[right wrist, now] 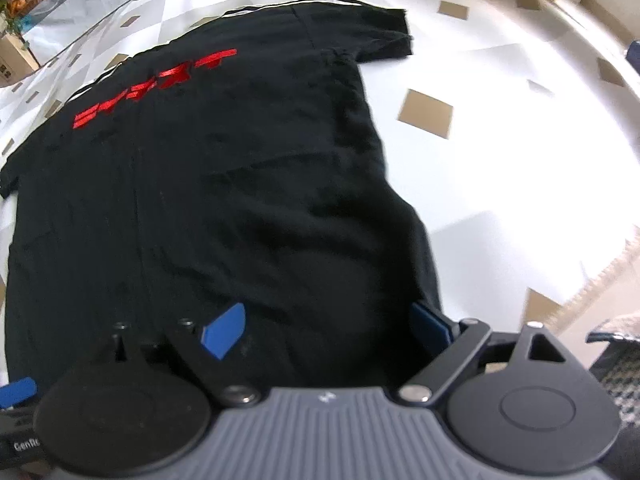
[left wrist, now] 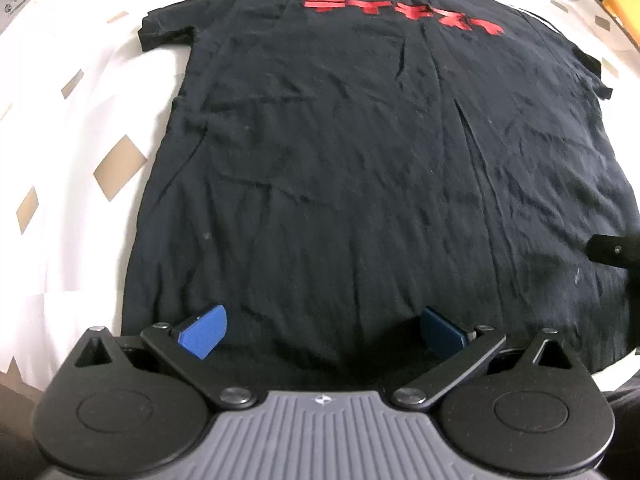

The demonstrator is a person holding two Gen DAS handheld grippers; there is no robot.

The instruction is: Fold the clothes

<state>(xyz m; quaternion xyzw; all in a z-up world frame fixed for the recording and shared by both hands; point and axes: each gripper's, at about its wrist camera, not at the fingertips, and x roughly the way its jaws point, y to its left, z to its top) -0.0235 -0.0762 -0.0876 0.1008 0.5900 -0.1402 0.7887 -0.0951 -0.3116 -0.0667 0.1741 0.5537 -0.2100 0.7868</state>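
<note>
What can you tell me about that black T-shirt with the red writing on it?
The black T-shirt lies spread flat, unfolded, on a white cloth with tan diamonds. It looks like soft knit fabric, lightly wrinkled, with both short sleeves spread out to the sides. Red lettering runs across the far end, and a thin white stripe edges that end. Both open grippers sit over the near hem; contact cannot be judged.

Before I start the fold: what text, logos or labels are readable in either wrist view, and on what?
Red lettering on the black T-shirt: upside down and stylised, not readable.
"Genfic", cut off by the frame edge, white print on a black part at the lower left of the right wrist view.
Small emblem on the left gripper's grey body: a symbol, no letters.
</note>
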